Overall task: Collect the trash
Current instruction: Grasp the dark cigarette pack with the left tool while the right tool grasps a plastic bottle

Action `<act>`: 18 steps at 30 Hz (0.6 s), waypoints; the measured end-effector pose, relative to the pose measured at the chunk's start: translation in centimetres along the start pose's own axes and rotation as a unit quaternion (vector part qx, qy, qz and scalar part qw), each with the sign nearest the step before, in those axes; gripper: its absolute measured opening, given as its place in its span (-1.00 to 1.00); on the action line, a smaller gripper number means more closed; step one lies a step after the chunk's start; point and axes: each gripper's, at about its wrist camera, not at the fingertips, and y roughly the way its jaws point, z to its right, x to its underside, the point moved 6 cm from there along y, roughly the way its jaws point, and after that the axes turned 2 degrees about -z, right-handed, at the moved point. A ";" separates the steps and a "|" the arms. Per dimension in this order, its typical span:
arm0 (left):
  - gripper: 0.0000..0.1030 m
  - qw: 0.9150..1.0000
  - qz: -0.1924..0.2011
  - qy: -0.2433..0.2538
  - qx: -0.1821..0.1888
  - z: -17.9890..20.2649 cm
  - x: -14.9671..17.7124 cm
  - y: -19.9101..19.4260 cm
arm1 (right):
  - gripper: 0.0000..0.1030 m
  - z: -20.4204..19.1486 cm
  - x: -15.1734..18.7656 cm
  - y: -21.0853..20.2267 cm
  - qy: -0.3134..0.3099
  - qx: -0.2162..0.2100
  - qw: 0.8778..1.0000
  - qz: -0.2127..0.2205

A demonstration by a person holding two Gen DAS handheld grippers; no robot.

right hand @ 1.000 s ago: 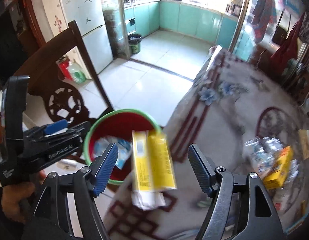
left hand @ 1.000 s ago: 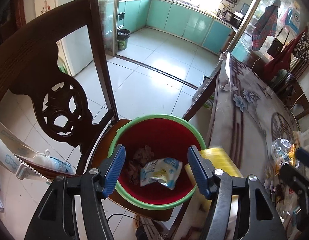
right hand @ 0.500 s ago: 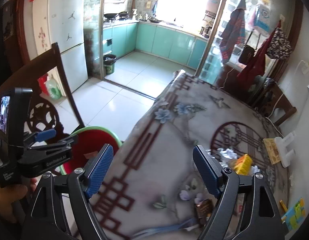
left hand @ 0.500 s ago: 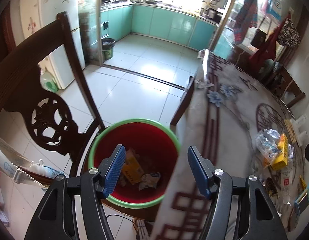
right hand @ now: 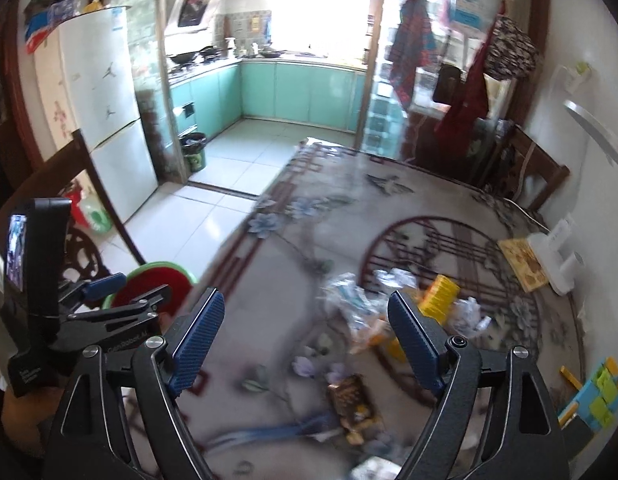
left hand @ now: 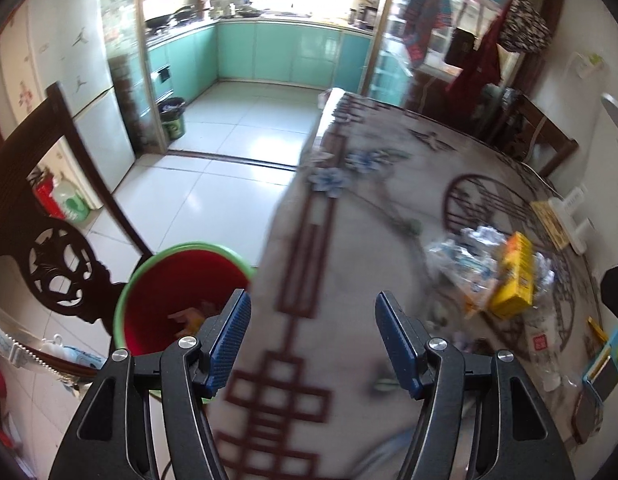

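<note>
Trash [right hand: 393, 312]: wrappers and a yellow box [left hand: 513, 276] heaped on your counter [left hand: 349, 240].
Bucket [left hand: 181, 276]: red, beside the counter's edge.
Left hand-held gripper [left hand: 311, 342]: yours, spread apart, empty.
Right hand-held gripper [right hand: 305, 340]: spread apart, empty.

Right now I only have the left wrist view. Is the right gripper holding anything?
Observer: No. The right gripper is open, with nothing between its fingers.
Operator: Which trash lies nearest to it?
Observer: A dark brown and gold wrapper lies on the table, low in the right wrist view between the fingers. It is nearer the camera than the yellow box.
Operator: Anything else by that wrapper?
Observer: A blue strip lies beside it, on the side toward the red bucket. It is too blurred to say what it is.
</note>
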 end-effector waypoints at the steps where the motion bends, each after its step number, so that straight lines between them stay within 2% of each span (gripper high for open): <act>1: 0.24 1.000 0.000 0.003 0.003 1.2 0.1 0.0 | 0.64 0.9 0.3 0.0 0.005 0.000 1.000 -0.001; 10: 0.24 0.999 -0.013 0.036 0.013 10.3 1.7 0.5 | 0.67 8.3 2.6 0.1 0.040 0.002 0.999 -0.018; 12: 0.24 0.999 -0.017 0.039 0.015 11.5 2.2 0.6 | 0.79 10.4 3.5 0.9 0.049 -0.009 0.998 -0.030; 14: 0.24 0.999 -0.020 0.041 0.017 12.5 2.8 0.6 | 0.90 12.3 4.9 2.2 0.050 -0.023 0.997 -0.057; 18: 0.24 0.998 -0.038 0.037 0.026 13.9 4.2 1.3 | 0.90 17.1 9.5 7.5 0.084 -0.023 0.985 -0.151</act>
